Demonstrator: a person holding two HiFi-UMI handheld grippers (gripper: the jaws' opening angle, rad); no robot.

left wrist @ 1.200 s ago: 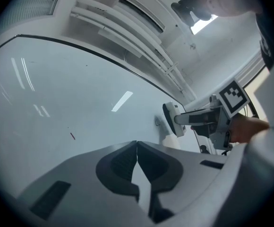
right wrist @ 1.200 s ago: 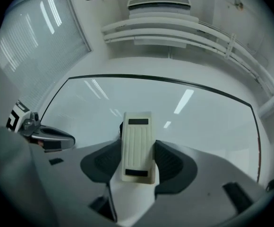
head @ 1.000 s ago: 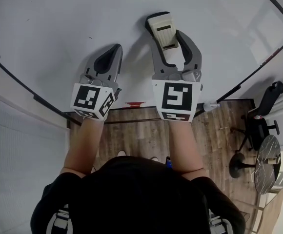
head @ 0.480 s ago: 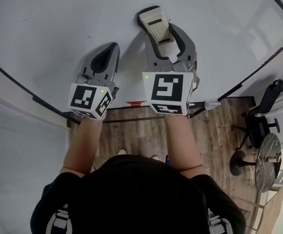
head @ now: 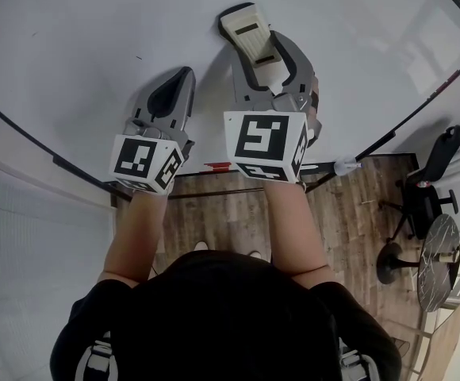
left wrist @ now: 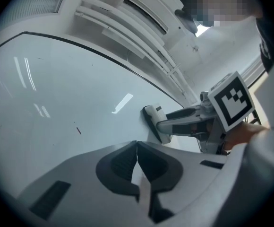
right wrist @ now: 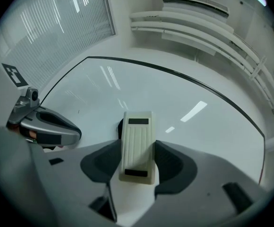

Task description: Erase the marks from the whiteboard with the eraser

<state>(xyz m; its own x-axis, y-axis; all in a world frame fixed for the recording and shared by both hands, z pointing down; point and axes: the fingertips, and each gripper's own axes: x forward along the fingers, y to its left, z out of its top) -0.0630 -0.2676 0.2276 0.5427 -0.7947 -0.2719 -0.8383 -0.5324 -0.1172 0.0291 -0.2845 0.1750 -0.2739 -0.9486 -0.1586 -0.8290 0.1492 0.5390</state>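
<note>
We hold both forearms forward, side by side. Our right gripper (head: 260, 54) pinches the cream, ribbed plastic eraser (right wrist: 137, 143) by its long sides, with its dark pad flat against the glossy white whiteboard (head: 79, 30). Our left gripper (left wrist: 136, 144) sits just beside it, jaws pressed together on nothing. A short red mark (left wrist: 79, 130) lies ahead of it. The board's thin black frame (head: 16, 125) runs below our grippers, and smooth surface spreads above and to both sides.

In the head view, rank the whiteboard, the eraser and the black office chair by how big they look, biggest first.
1. whiteboard, by far.
2 and 3. office chair and eraser look about alike. The chair stands farther off, so no ranking.
</note>
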